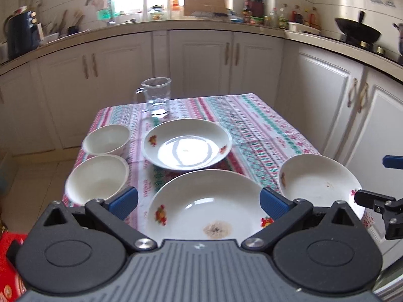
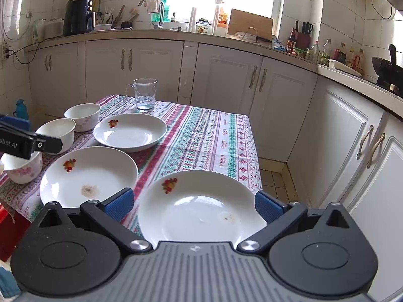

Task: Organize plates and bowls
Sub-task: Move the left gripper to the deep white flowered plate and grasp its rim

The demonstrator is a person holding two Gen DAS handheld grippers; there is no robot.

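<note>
Both grippers spread wide, gripping nothing, above the table [image 2: 226,136].
Left gripper [image 1: 199,202]: stained plate [image 1: 201,209] just ahead between its fingers, two bowls [image 1: 98,176] ahead-left. Right gripper [image 2: 194,205]: plate [image 2: 199,206] directly ahead.

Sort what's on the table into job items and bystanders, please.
Job items: near plate, stained plate, far plate, far bowl, middle bowl, near bowl. Both the left gripper and the right gripper are open and empty.

Bystanders: glass mug, tablecloth, wok, bottles on the counter.
</note>
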